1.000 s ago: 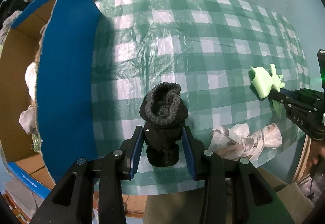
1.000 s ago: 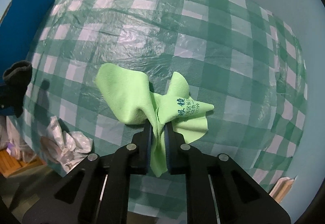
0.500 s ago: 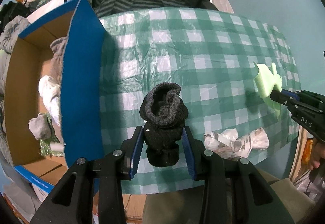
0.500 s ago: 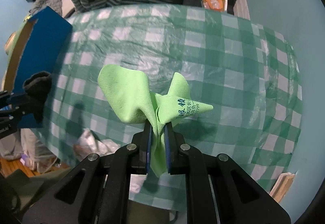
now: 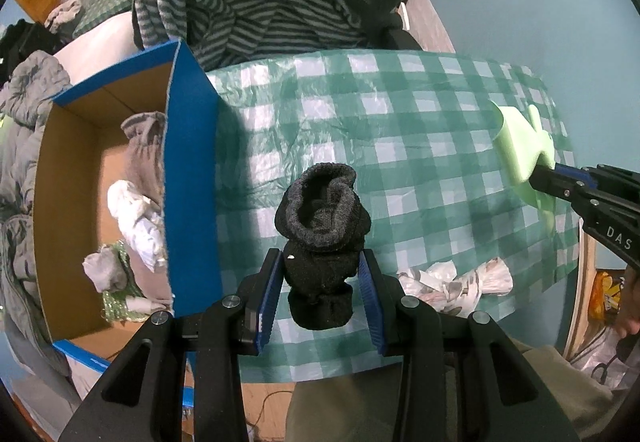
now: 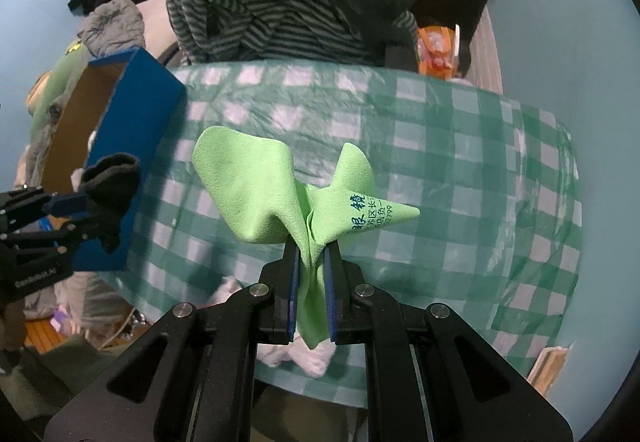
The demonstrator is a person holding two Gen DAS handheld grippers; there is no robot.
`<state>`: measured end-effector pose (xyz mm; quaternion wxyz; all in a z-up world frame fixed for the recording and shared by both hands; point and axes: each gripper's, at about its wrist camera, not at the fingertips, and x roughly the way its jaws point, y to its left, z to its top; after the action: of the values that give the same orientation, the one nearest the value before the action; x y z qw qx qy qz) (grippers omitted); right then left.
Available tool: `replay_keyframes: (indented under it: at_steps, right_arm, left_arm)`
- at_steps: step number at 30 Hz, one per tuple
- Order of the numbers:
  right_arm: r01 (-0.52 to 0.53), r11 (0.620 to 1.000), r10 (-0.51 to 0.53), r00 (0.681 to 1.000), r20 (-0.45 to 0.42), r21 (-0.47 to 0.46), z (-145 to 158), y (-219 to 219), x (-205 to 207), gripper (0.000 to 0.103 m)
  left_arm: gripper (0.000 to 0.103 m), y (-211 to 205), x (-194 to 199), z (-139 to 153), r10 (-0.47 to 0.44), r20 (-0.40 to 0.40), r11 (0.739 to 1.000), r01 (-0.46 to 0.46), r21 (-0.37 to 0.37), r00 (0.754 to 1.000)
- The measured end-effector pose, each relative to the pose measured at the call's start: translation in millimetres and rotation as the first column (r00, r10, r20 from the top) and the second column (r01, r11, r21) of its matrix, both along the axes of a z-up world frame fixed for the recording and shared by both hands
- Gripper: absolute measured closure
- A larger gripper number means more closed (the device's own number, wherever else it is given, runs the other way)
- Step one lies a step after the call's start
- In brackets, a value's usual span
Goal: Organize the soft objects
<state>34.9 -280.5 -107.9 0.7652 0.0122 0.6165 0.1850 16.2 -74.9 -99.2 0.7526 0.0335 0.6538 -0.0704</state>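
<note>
My left gripper point(image 5: 319, 274) is shut on a rolled black sock point(image 5: 322, 217) and holds it above the green checked tablecloth point(image 5: 400, 121), just right of the blue cardboard box point(image 5: 192, 181). My right gripper point(image 6: 311, 262) is shut on a light green cloth point(image 6: 256, 193) with blue print, held above the table. The green cloth point(image 5: 520, 145) and right gripper point(image 5: 560, 181) show at the right of the left wrist view. The sock point(image 6: 112, 177) and left gripper point(image 6: 60, 209) show at the left of the right wrist view.
The box holds grey and white soft items point(image 5: 136, 209). A crumpled white plastic bag point(image 5: 456, 282) lies on the table's near edge. Striped and dark clothes point(image 5: 256, 1) are piled behind the table. A light blue wall point(image 5: 540, 1) is at the right.
Both grippers have risen and pulled back from the table with their loads. More of the box's inside and the clothes pile has come into view.
</note>
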Motion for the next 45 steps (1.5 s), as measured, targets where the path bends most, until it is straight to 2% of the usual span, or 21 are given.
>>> replay_keyframes:
  at_steps: [20,32,45]
  right_arm:
    - [-0.047,0.997,0.044,0.997,0.069,0.053,57,60,13,0.092]
    - [-0.105,0.99,0.096,0.991,0.097,0.09,76,111,19,0.092]
    - [-0.224,0.967,0.208,0.969,0.133,0.118,88,186,24,0.092]
  left_arm:
    - [0.065,44,3,38,0.048,0.057,0.999,-0.047,-0.013,0.997]
    - [0.065,80,2,57,0.099,0.093,0.995,-0.097,-0.028,0.991]
    - [0.065,135,-5,66,0.176,0.115,0.984,-0.175,-0.021,0.978]
